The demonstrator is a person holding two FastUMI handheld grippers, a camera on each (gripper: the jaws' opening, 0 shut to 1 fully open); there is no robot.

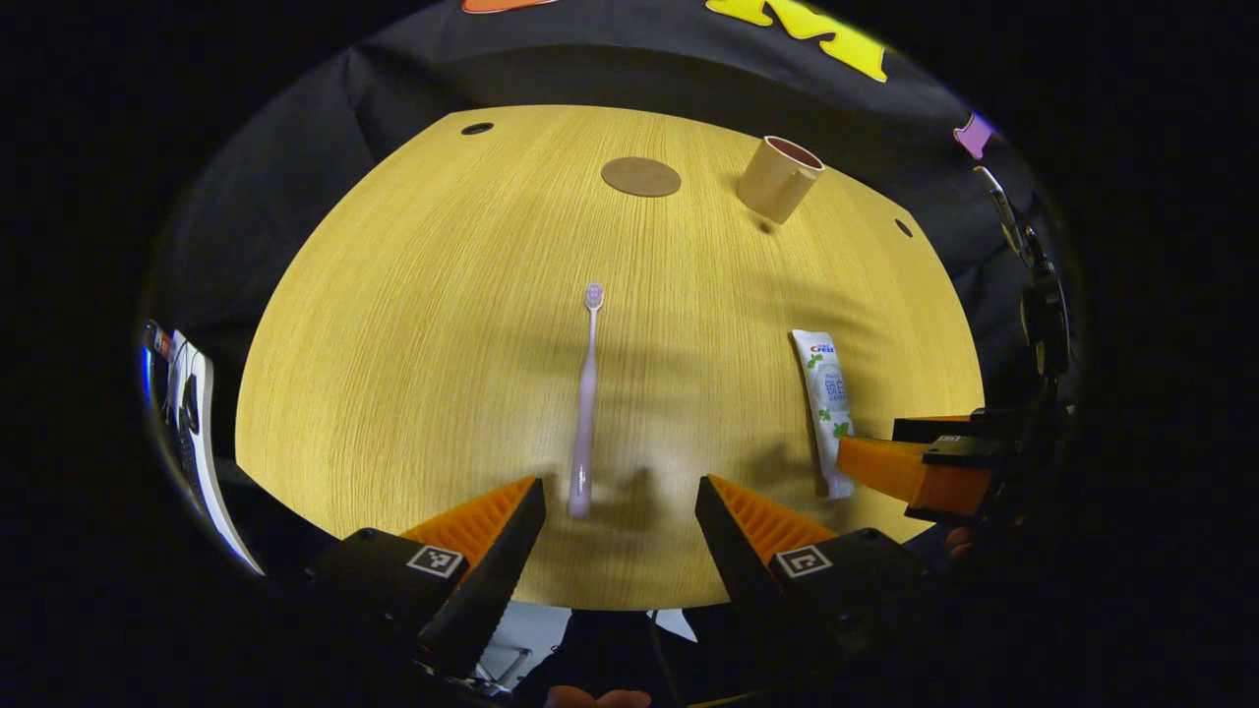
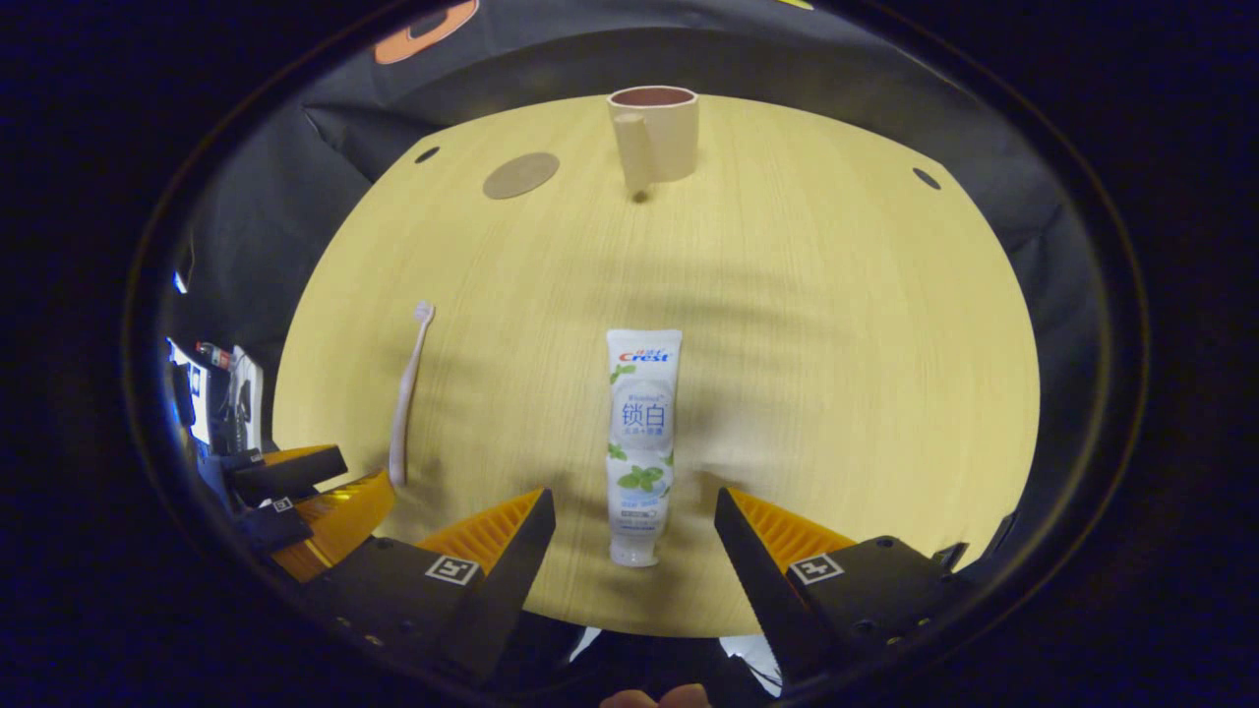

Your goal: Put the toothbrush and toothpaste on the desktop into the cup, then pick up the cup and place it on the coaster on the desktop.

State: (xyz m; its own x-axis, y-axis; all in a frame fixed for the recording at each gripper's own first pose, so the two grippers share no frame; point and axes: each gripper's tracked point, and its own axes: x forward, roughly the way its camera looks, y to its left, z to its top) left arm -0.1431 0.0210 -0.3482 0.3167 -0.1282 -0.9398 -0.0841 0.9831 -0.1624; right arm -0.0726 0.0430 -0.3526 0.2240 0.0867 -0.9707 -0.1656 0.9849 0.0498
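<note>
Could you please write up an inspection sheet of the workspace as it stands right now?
Surface: round wooden table, small holes near its rim.
Job's things: toothbrush and toothpaste lie flat, apart; cup upright at the far side; coaster bare beside it.
Clutter: nothing seen.
Grippers: left gripper open, astride the toothbrush handle end; right gripper open, astride the toothpaste cap end.
Cables: nothing seen on the table.
Surroundings: black cloth wall.

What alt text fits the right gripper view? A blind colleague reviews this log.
The open right gripper hovers over a white toothpaste tube lying flat on the round pale wooden desktop. A pale toothbrush lies to its left; a beige cup and brown round coaster sit beyond.
</note>
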